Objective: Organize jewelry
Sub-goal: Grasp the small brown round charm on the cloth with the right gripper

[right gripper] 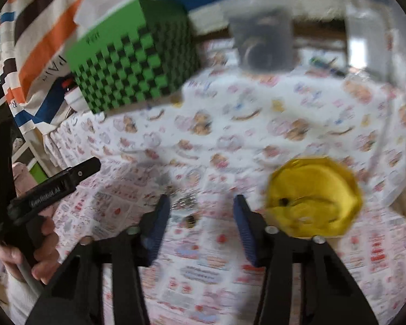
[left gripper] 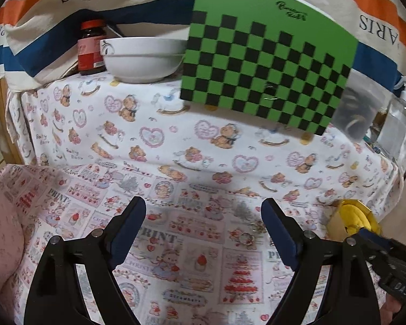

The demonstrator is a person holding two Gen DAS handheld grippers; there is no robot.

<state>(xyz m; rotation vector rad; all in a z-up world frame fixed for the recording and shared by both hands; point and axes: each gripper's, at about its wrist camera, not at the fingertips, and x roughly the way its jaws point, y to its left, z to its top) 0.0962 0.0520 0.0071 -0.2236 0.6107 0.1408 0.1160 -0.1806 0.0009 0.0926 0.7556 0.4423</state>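
Note:
Small metal jewelry pieces [right gripper: 185, 203] lie on the printed cloth just beyond my right gripper [right gripper: 201, 203], which is open and empty above them. A ring-like piece [right gripper: 190, 220] lies between its fingers. The same jewelry shows in the left wrist view [left gripper: 253, 233], right of my left gripper [left gripper: 203, 211], which is open and empty over the cloth. A yellow-lined open box [right gripper: 314, 197] sits to the right of my right gripper; it also shows at the right in the left wrist view [left gripper: 352, 219]. The right wrist view is motion-blurred.
A green and black checkered box [left gripper: 268, 62] stands at the back, also in the right wrist view [right gripper: 132, 59]. A white bowl [left gripper: 143, 59] and a dark jar [left gripper: 90, 47] stand back left. A clear container [left gripper: 357, 113] and a pump bottle [left gripper: 398, 113] stand back right.

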